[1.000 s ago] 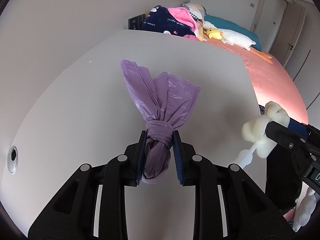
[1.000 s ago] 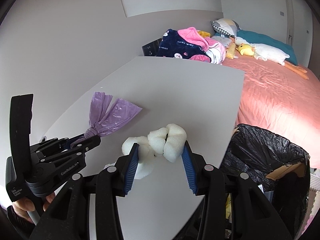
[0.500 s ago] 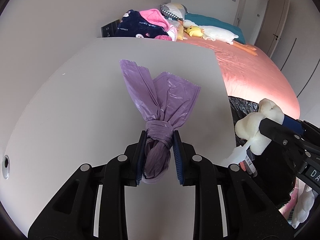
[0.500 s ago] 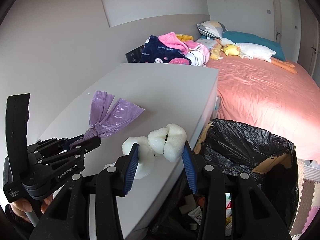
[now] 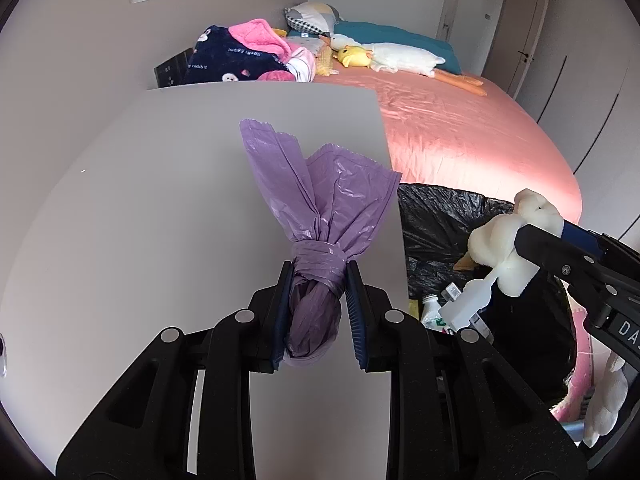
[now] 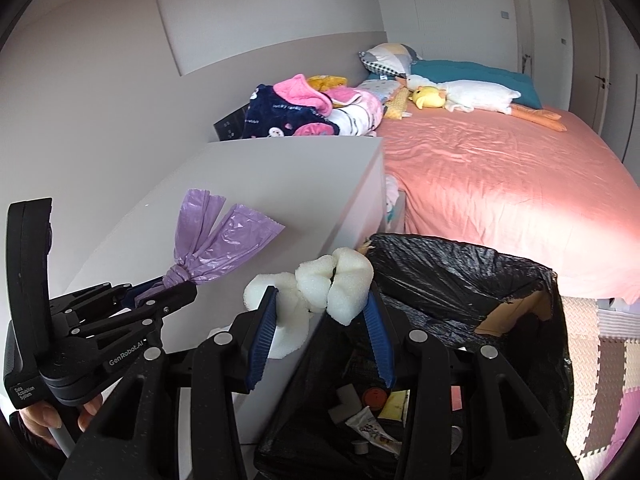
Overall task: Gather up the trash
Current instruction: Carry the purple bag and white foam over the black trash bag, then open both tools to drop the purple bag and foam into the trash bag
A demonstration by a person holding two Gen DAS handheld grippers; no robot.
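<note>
Bedroom setting: a white tabletop [image 5: 192, 216] abuts a bed [image 6: 500, 184] with a salmon-pink cover, and a bin lined with a black bag [image 6: 460, 268] stands at the table's corner. Compared with 1 second ago, both wrist views have shifted sideways off the table toward the bin: the bin, then at the right margin of the right wrist view and absent from the left wrist view, now fills the 4 to 6 o'clock sector of the right view and appears at 3 o'clock in the left view. The left gripper [image 5: 318, 316] remains clenched on a knotted purple plastic bag [image 5: 320, 216], its loose end fanning toward 12 o'clock over the tabletop. The right gripper [image 6: 320, 320] remains closed on a piece of white foam [image 6: 332, 284], which now hangs at the bin's near rim, roughly over the opening. Judgement: the carry phase is nearly complete for the foam; the purple bag needs further travel toward 3 o'clock before release. Discarded packaging already lies in the bin. Folded blankets [image 6: 304, 114], pillows and a plush goose [image 6: 472, 94] occupy the bed's far end at 12 o'clock. Foam floor tiles [image 6: 600, 340] lie at 4 o'clock.
</note>
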